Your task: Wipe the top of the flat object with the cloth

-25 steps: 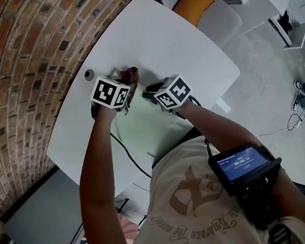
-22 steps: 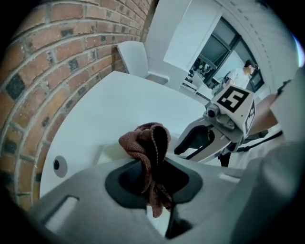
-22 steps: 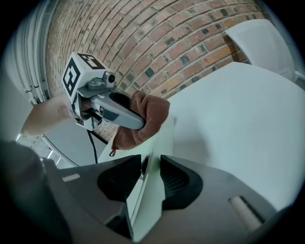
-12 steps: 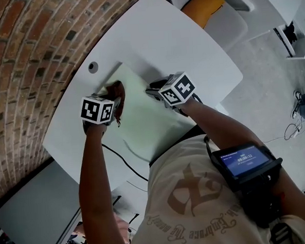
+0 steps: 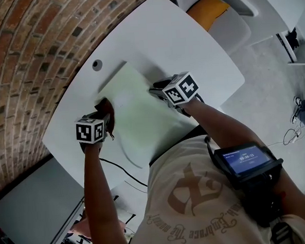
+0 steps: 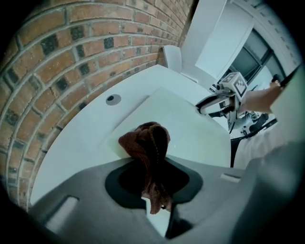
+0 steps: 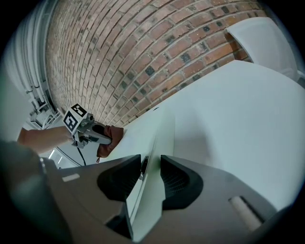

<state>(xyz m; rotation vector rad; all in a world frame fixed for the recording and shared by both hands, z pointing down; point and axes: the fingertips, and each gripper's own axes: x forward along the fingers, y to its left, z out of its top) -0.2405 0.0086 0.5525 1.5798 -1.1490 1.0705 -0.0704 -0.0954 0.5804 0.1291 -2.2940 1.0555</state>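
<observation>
A pale green flat board point(image 5: 142, 117) lies on the white table point(image 5: 173, 40). My left gripper point(image 5: 103, 112) points steeply down at the board's left edge, shut on a bunched brown cloth point(image 5: 104, 106) that presses on the board. The left gripper view has the cloth point(image 6: 147, 140) hanging between the jaws over the board point(image 6: 190, 124). My right gripper point(image 5: 157, 91) grips the board's right edge. In the right gripper view the jaws point(image 7: 148, 167) are closed on that thin edge point(image 7: 151, 143), with the left gripper point(image 7: 90, 132) and cloth point(image 7: 108, 139) beyond.
A brick wall point(image 5: 30, 54) runs along the table's far side. A round cable hole point(image 5: 97, 64) sits in the table near the board's far corner. A black cable point(image 5: 122, 167) trails off the near edge. A chair with an orange seat point(image 5: 207, 7) stands past the table.
The left gripper has dragged the cloth across the board, from beside the right gripper to the board's left edge. The right gripper has stayed put on the board's edge.
</observation>
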